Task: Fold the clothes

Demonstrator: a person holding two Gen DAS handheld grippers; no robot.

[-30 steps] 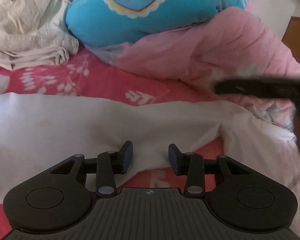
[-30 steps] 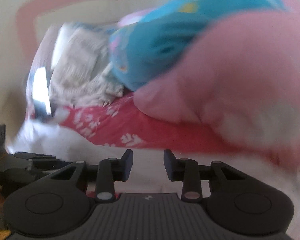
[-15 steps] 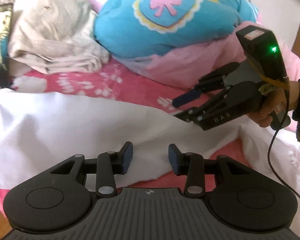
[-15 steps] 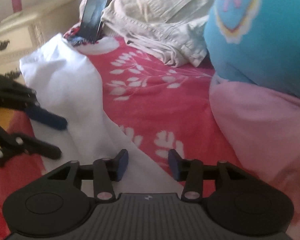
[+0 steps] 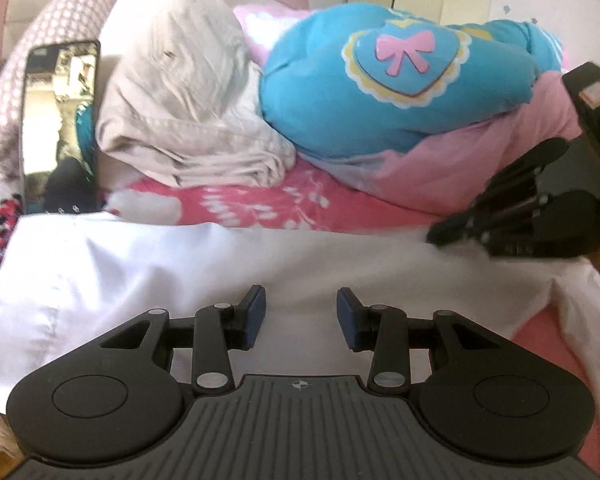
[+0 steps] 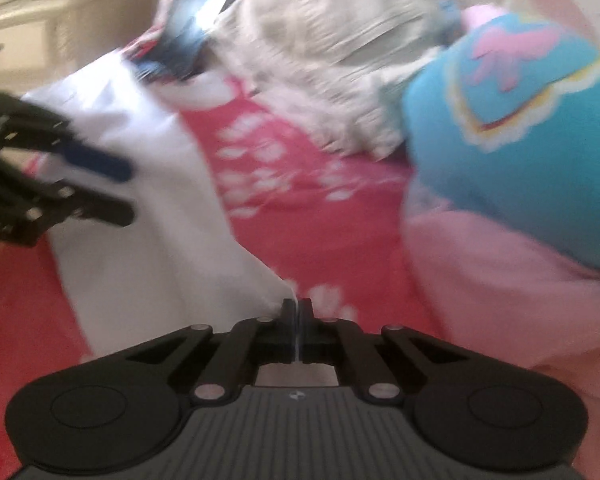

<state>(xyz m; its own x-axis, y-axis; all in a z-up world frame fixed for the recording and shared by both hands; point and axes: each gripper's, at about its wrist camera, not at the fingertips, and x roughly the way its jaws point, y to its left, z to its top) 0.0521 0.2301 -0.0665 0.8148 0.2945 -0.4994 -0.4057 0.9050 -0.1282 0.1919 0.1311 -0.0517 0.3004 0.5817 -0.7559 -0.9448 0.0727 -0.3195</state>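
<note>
1. A white garment (image 5: 204, 264) lies spread across the bed's red floral sheet (image 5: 260, 208), in front of a heap of beige clothes (image 5: 188, 120) and a blue cushion with a pink bow (image 5: 404, 92).
2. The left gripper (image 5: 300, 308) hovers over the white cloth, its fingers (image 5: 256, 308) partly apart with nothing pinched between them.
3. The right gripper (image 6: 297, 312) has its fingers pressed together on the garment's edge, a thin sliver of white cloth caught between them.
4. A phone (image 5: 60, 128) stands propped at the garment's far left corner.
5. A pink blanket (image 5: 480, 164) lies under the cushion.
</note>
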